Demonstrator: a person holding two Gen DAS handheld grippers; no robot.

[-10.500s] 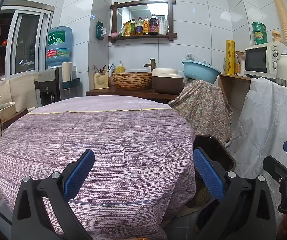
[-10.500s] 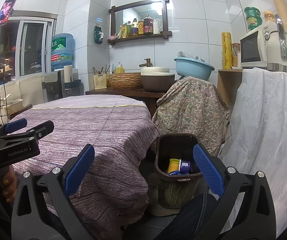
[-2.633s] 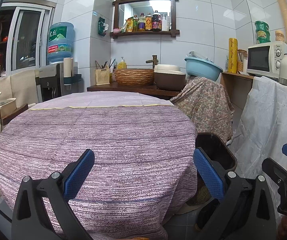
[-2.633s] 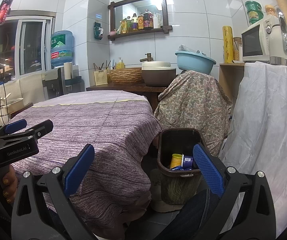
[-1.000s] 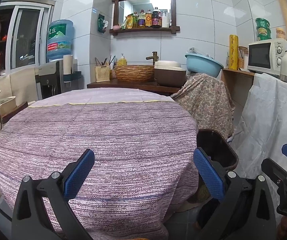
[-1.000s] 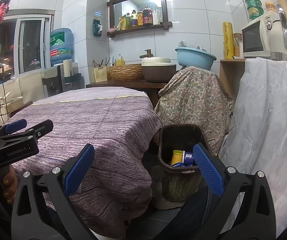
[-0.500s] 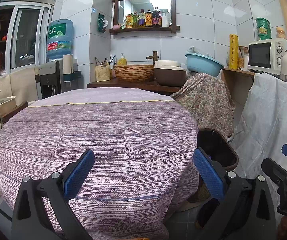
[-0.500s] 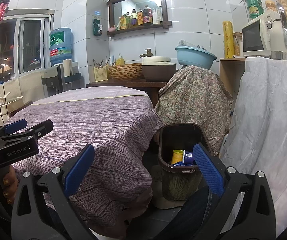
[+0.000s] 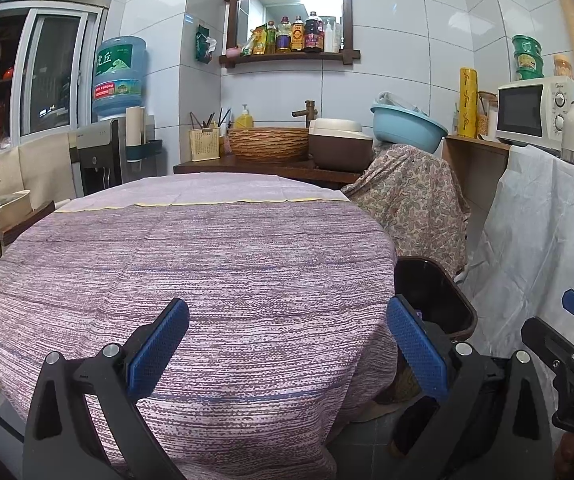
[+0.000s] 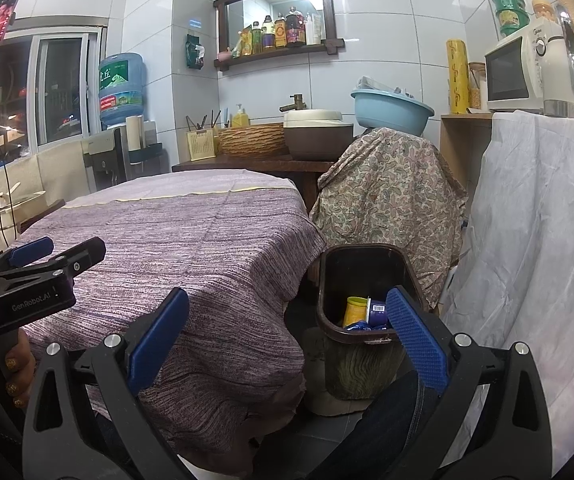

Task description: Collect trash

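Note:
A dark brown trash bin (image 10: 329,280) stands on the floor to the right of the round table; a yellow cup (image 10: 355,310), a blue-white cup (image 10: 377,310) and a blue wrapper lie inside it. The bin's rim (image 9: 461,304) also shows in the left wrist view. My left gripper (image 9: 287,340) is open and empty above the near edge of the purple tablecloth (image 9: 191,264). My right gripper (image 10: 287,332) is open and empty, held between the table edge and the bin. The left gripper (image 10: 47,256) shows at the left of the right wrist view.
A chair draped in paisley cloth (image 10: 387,184) stands behind the bin. A white sheet (image 10: 535,240) covers a counter at the right with a microwave (image 10: 519,72). A wooden counter with a basket (image 9: 267,144), a pot and a blue basin (image 9: 407,124) is at the back.
Both grippers have stayed open and nearly still; the views have shifted only slightly.

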